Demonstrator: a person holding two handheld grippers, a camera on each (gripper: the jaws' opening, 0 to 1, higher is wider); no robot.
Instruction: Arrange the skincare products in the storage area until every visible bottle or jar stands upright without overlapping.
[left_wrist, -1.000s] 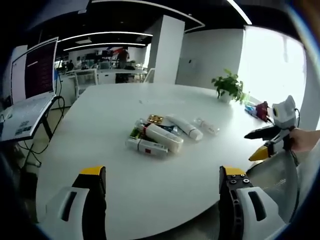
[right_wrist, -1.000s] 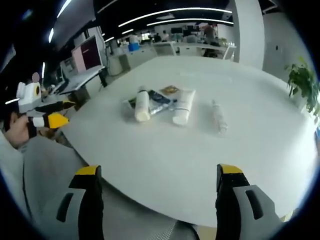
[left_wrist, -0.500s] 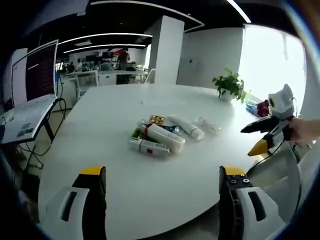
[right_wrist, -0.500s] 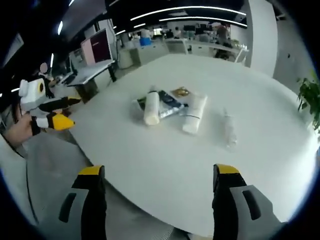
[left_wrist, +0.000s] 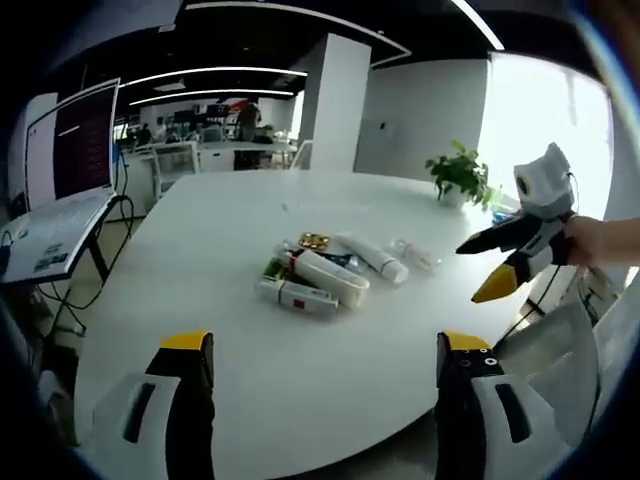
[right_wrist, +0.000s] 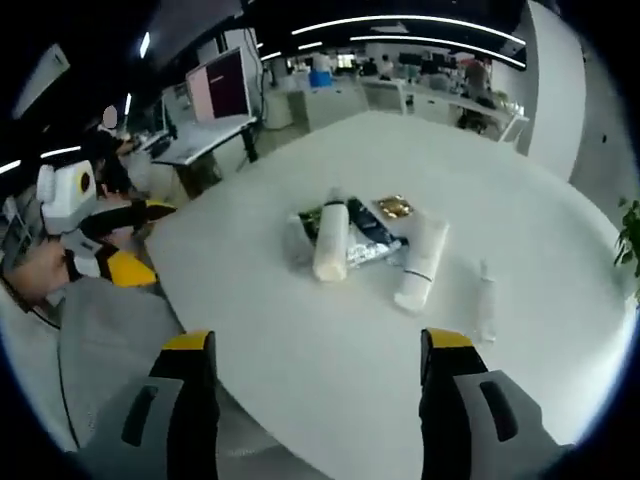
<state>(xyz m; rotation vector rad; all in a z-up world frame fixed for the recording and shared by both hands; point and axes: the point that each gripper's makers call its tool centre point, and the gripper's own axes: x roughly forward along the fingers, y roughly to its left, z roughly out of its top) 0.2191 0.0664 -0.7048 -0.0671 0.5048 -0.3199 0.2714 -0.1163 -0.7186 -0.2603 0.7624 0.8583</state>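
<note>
Clearly approach stage: skincare tubes (left_wrist: 325, 275) lie heaped on the table (left_wrist: 220, 340)
Left gripper (left_wrist: 320, 400) and right gripper (right_wrist: 315, 395) fingers spread wide, empty; next, reach for a tube

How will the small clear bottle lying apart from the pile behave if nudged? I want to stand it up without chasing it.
The small clear bottle lies on its side on the smooth white table, so it will probably roll sideways when pushed. It looks slim and light, so it may tip easily once upright. Its glossy surface could slip between the fingers.
</note>
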